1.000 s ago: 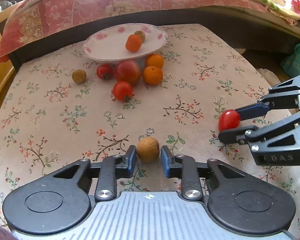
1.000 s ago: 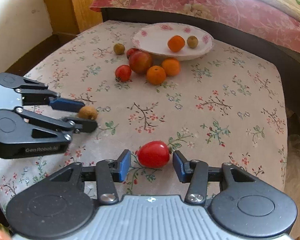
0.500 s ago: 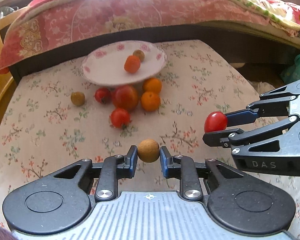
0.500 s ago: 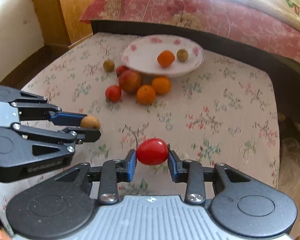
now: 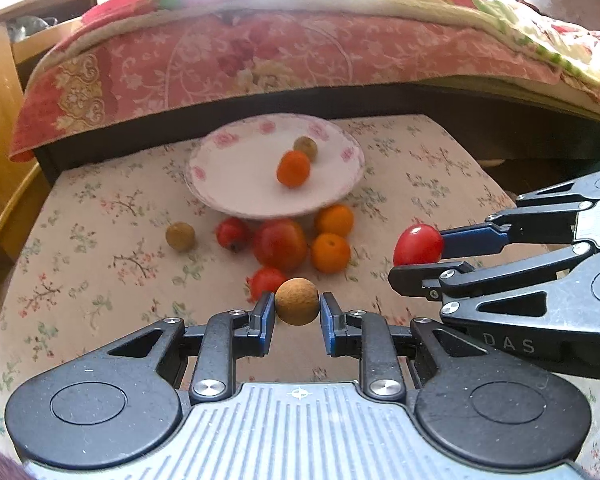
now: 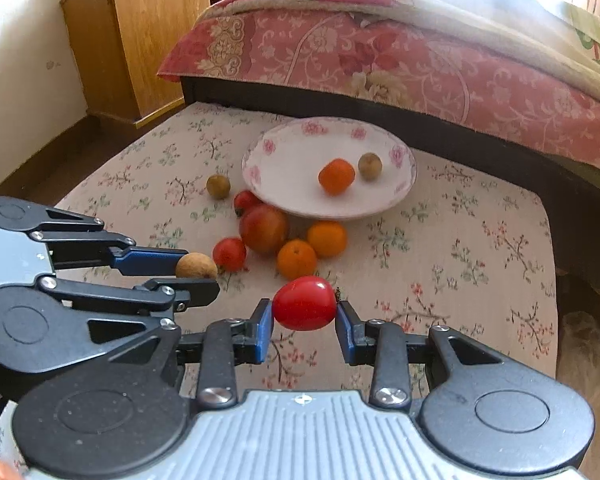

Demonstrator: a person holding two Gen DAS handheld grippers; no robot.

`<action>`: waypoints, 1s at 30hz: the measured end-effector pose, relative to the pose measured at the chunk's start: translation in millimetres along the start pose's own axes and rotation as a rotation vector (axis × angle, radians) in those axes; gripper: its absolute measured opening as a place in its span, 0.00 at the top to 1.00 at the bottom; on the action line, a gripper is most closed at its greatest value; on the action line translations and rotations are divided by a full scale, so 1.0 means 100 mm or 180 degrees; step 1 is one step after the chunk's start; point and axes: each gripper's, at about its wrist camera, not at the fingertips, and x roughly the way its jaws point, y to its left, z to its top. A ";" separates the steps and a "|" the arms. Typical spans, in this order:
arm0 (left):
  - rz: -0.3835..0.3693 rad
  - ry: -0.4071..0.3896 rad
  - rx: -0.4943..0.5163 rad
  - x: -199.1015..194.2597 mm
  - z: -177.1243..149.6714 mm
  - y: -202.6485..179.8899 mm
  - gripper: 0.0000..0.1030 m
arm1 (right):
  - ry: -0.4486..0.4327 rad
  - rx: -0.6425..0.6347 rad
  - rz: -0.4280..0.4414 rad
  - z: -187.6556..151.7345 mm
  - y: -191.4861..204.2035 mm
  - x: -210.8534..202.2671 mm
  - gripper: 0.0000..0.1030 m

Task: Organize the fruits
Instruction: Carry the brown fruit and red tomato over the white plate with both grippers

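Since a second ago both fruits are lifted off the counter (image 5: 100, 280) | left hand-held gripper (image 5: 297, 312) clamped on brown fruit (image 5: 297, 301), right hand-held gripper (image 6: 304, 316) on red tomato (image 6: 304, 303), short of plate (image 6: 288, 176) | step: carry | next: release over plate.

"DAS" is printed on the right gripper (image 5: 418, 258).

1. The plate (image 5: 220, 196) stands at the far side of the table (image 5: 440, 168), before the bed (image 5: 260, 52).
2. In the plate lie an orange (image 5: 293, 168) and, behind it, a longan (image 5: 305, 147).
3. Just before the plate lies a cluster of fruits (image 5: 284, 246).
4. A cabinet (image 6: 140, 28) stands left of the bed.
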 end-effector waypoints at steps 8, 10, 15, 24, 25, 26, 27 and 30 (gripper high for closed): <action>0.0087 -0.0128 0.0004 0.07 0.26 0.06 0.70 | -0.0139 0.0076 -0.0030 0.23 -0.10 0.06 0.64; 0.0109 -0.0152 0.0006 0.11 0.33 0.07 0.71 | -0.0176 0.0080 -0.0047 0.28 -0.13 0.09 0.64; 0.0138 -0.0192 0.0006 0.17 0.44 0.10 0.71 | -0.0221 0.0125 -0.0064 0.40 -0.22 0.17 0.64; 0.0182 -0.0192 0.0023 0.24 0.53 0.09 0.71 | -0.0220 0.0176 -0.0066 0.48 -0.31 0.25 0.64; 0.0190 -0.0191 0.0025 0.25 0.54 0.10 0.71 | -0.0218 0.0184 -0.0063 0.49 -0.32 0.27 0.64; 0.0197 -0.0191 0.0028 0.27 0.55 0.10 0.71 | -0.0216 0.0189 -0.0064 0.50 -0.32 0.28 0.64; 0.0203 -0.0189 0.0031 0.28 0.56 0.11 0.71 | -0.0218 0.0188 -0.0070 0.51 -0.33 0.29 0.64; 0.0221 -0.0179 0.0036 0.33 0.59 0.12 0.71 | -0.0217 0.0180 -0.0079 0.54 -0.34 0.34 0.64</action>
